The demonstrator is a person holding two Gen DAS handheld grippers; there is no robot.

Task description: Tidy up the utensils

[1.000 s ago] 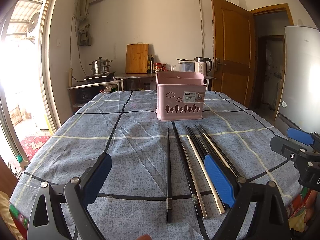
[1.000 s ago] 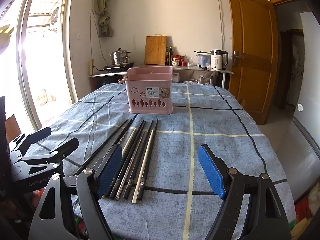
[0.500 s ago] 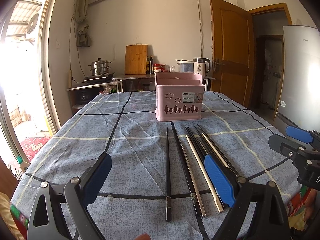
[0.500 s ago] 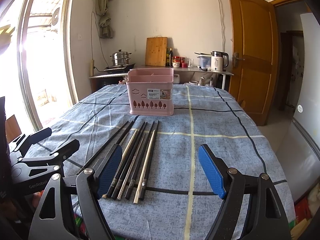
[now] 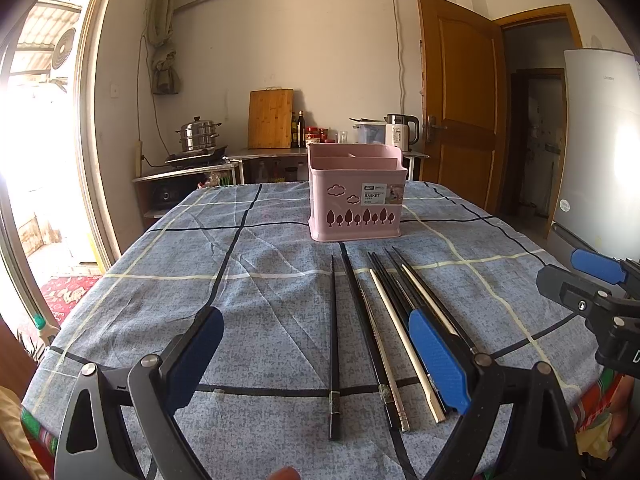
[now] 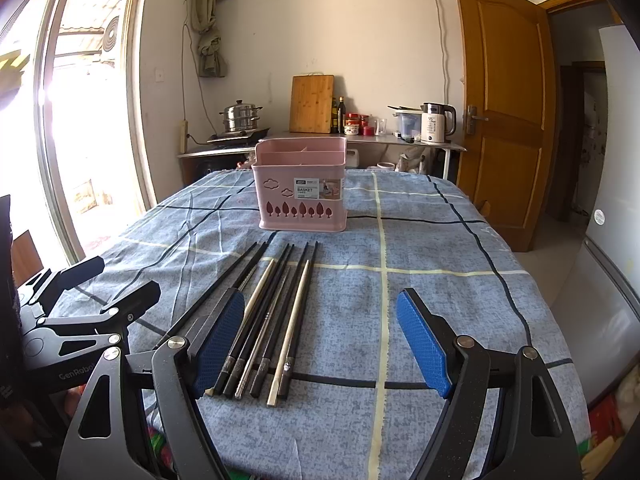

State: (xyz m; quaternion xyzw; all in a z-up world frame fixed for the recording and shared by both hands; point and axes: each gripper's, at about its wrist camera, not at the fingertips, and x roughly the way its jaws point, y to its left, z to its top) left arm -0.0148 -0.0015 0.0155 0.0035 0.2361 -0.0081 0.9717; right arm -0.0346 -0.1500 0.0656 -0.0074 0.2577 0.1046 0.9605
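Note:
Several chopsticks (image 5: 376, 332), black and pale, lie side by side on the blue checked tablecloth (image 5: 260, 300). They also show in the right wrist view (image 6: 272, 312). A pink utensil basket (image 5: 357, 196) with divided compartments stands beyond their far tips; it also shows in the right wrist view (image 6: 302, 190). My left gripper (image 5: 316, 360) is open and empty above the near ends of the chopsticks. My right gripper (image 6: 320, 344) is open and empty, just right of the chopsticks.
The near table edge lies just below both grippers. A counter (image 6: 320, 144) with a steamer pot (image 6: 240, 116), cutting board (image 6: 312, 104) and kettle (image 6: 434, 122) stands behind the table. A wooden door (image 6: 504, 100) and a fridge (image 5: 600, 152) are to the right.
Both grippers have drifted slightly back and upward; the basket and chopsticks sit a little farther off. Both grippers stay open.

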